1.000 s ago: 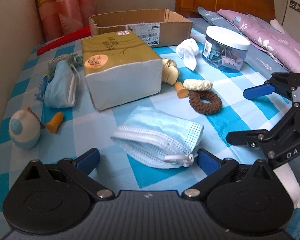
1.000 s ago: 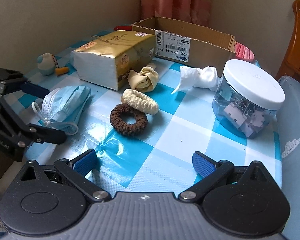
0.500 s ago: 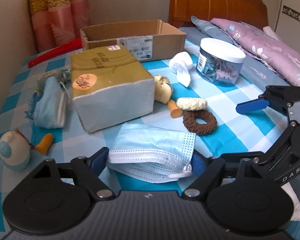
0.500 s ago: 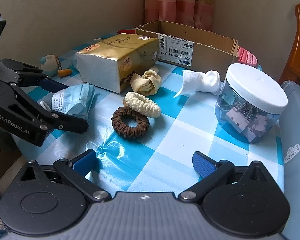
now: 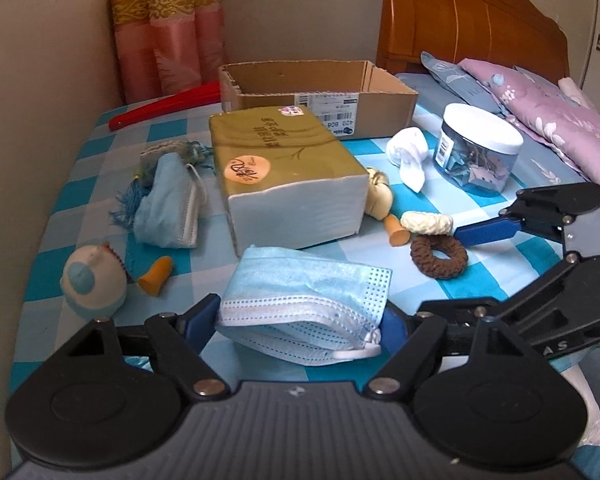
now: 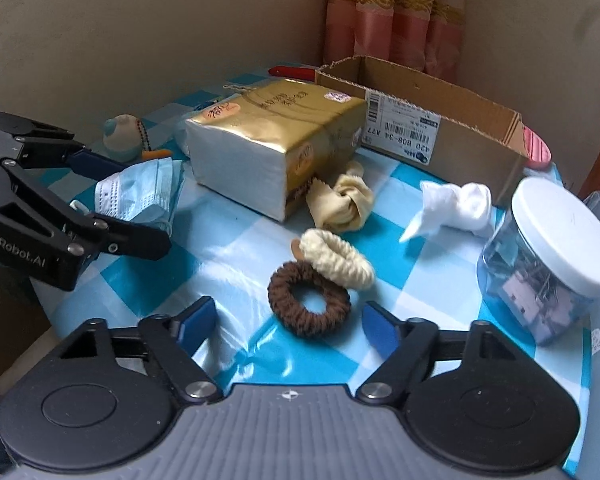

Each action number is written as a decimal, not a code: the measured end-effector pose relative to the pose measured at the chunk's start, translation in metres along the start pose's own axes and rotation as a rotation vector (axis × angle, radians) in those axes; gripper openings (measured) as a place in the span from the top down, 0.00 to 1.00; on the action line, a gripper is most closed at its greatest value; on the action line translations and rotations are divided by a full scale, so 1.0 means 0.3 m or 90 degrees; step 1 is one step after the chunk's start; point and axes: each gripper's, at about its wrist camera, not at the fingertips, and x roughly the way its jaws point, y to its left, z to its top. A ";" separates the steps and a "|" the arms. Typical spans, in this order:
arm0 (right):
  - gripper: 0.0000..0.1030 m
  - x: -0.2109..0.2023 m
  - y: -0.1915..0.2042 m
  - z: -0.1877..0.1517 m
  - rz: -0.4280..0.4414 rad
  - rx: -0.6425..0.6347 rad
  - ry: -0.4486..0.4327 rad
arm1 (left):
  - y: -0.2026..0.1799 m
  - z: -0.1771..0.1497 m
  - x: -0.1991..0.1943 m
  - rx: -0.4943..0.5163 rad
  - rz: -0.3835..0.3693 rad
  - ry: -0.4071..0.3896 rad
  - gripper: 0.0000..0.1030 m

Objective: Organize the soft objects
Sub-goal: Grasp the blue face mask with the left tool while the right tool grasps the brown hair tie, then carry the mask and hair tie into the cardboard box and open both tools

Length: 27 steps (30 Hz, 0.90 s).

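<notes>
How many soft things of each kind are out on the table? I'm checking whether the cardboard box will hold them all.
Face masks: 2, near one, far one
Hair scrunchies: 2, brown, cream
Knotted cloths: 2, beige, white
Tissue packs: 1
Plush keychains: 1
Total: 8

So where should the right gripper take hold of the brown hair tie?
Probably across the near arc of the brown hair tie, from above with one finger through its hole: it lies flat, and the cream scrunchie rests on its far edge.
</notes>
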 end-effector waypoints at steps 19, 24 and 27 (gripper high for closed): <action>0.53 -0.066 0.013 0.000 -0.032 0.004 0.019 | -0.045 0.011 -0.076 0.027 0.011 0.006 0.22; 0.53 -0.126 0.019 -0.009 -0.036 -0.001 0.012 | -0.065 0.018 -0.115 0.040 0.011 0.002 0.22; 0.53 -0.163 0.011 -0.006 -0.039 0.001 0.003 | -0.074 0.025 -0.135 0.043 0.010 0.000 0.22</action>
